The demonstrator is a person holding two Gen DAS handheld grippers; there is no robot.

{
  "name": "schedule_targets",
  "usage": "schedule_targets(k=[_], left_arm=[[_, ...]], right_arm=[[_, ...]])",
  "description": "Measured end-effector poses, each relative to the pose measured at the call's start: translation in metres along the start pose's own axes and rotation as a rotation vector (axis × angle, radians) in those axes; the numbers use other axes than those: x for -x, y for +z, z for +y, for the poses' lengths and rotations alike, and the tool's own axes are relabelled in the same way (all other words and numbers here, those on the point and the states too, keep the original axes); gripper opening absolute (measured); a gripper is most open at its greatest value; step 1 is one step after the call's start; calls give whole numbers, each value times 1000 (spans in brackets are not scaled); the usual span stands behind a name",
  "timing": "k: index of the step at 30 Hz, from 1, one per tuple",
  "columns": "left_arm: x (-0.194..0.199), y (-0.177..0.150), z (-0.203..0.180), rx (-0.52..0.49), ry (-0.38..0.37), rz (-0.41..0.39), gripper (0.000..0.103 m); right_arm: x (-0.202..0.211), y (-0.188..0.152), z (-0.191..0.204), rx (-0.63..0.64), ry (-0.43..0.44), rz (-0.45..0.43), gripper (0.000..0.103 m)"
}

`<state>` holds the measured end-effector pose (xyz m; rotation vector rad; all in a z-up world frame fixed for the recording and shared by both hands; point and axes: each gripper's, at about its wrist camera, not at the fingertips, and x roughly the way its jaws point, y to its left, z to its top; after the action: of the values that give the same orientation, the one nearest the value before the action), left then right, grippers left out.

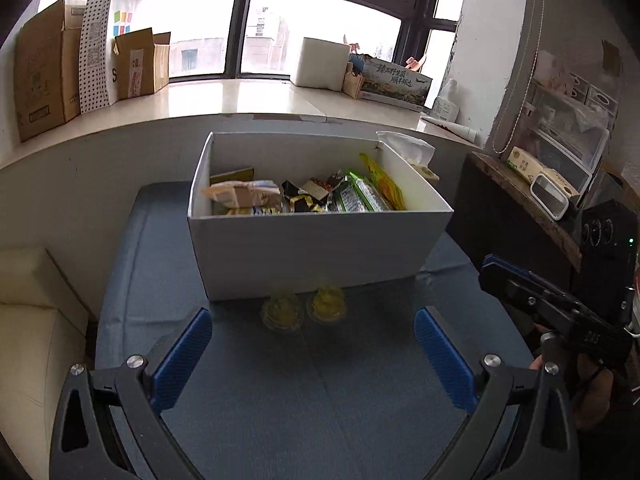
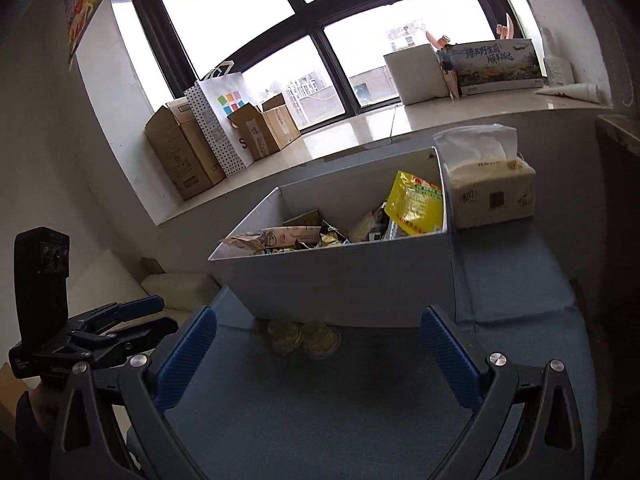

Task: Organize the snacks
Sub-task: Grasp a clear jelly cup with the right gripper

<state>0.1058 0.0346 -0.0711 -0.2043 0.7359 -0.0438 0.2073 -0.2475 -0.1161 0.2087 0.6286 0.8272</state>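
**Two jelly cups left outside the snack box**

The white box [image 1: 320, 248] stands on the blue worktop [image 1: 312, 392] and is already full of snack packets: a yellow bag [image 2: 416, 204] leans against its right wall, green packets [image 1: 356, 194] lie beside it, and dark and beige wrappers fill the left part. Two small yellow jelly cups [image 1: 304, 308] sit side by side on the worktop, just in front of the near wall of the box and touching it or almost touching it.

The left claw [image 1: 312, 344] is released, with its blue fingers [image 1: 182, 360] spread wide and nothing between them; it hovers above the cloth, near the cups. The right claw [image 2: 318, 350] is released too, wide apart and empty, and it points at the same cups.

A tissue pack [image 2: 490, 196] stands just to the right of the box. Cardboard cartons [image 1: 44, 76] stand on the window ledge behind.
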Motion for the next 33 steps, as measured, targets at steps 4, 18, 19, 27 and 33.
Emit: schedule_targets(k=[4,18,19,27,33], left_arm=[[-3,-20,7,21,30,29,103],[6,-47,37,109,30,47,103],[6,-48,39,118,32,50,103],[9,-56,48,144,38,55,103],[5,-60,52,157,44,70,103]], right_arm=[[-28,-23,4,25,-62,103,103],[-120,-29,40,213,-175,238,103],[-125,-29,40,223,-193,245,103],[-157,-25,36,204,-204,304,103],[-169,-28,34,217,-223,332,68]])
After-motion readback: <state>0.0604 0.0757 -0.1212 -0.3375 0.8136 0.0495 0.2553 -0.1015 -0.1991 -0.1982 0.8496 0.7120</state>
